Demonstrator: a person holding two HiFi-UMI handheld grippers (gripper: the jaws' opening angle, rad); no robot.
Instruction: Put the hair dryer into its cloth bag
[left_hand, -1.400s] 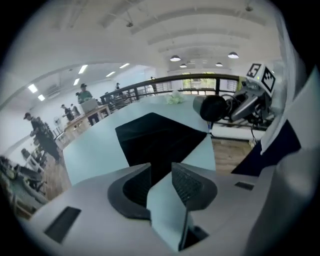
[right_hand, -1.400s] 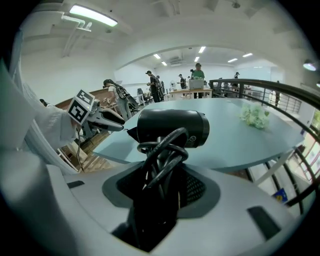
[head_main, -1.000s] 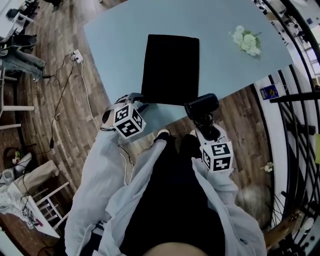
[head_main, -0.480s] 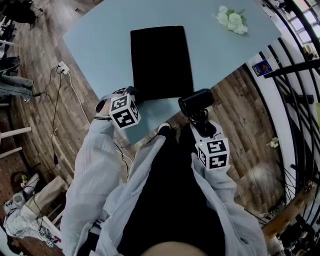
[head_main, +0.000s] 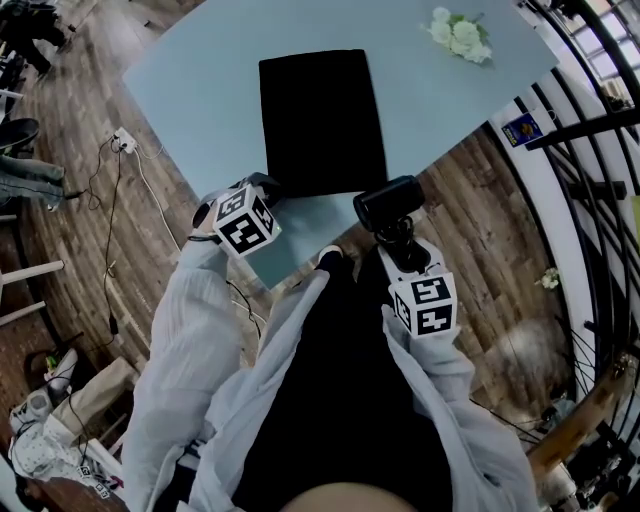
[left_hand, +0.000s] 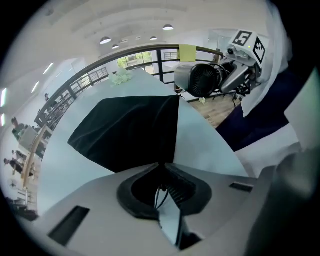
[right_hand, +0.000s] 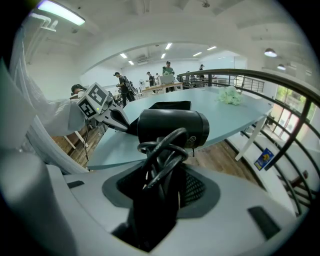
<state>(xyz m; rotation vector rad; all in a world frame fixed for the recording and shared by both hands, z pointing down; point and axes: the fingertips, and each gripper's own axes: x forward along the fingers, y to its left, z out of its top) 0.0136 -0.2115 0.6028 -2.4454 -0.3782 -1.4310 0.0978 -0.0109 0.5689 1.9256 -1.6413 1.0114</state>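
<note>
At the near left corner of the cloth bag (head_main: 320, 120), the left claw (left_hand: 161, 167) is clamping down. Its jaws have just been drawing together and are now standing almost shut, seemingly pinching the bag's hem, with a thin dark string (left_hand: 159, 192) looping between the pads. Off the bag's near right corner, the right claw (right_hand: 167, 175) is gripping the hair dryer (right_hand: 172, 127) by its handle. Its jaws are standing partway apart and pressing on the handle and on the cord (right_hand: 160, 150) wound around it. The barrel is sticking out beyond the tips, hanging in the air just beside the bag's near edge and past the rim of the tabletop (head_main: 200, 90).

The dryer is looking like a hard, smooth, fairly hefty lump, top-heavy above the handle, so I am judging the handle to be the right place to hold it. The coiled cord could be working loose or snagging on the bag's mouth. The bag is behaving as limp, light fabric lying flat, and it is going to need lifting by one layer at the hem so that a mouth opens.

Compared with a second ago, the left claw is sitting at the same corner but far more closed. The dryer is hanging in roughly the same spot off the bag's right corner, and the bag is lying flat as before.
</note>
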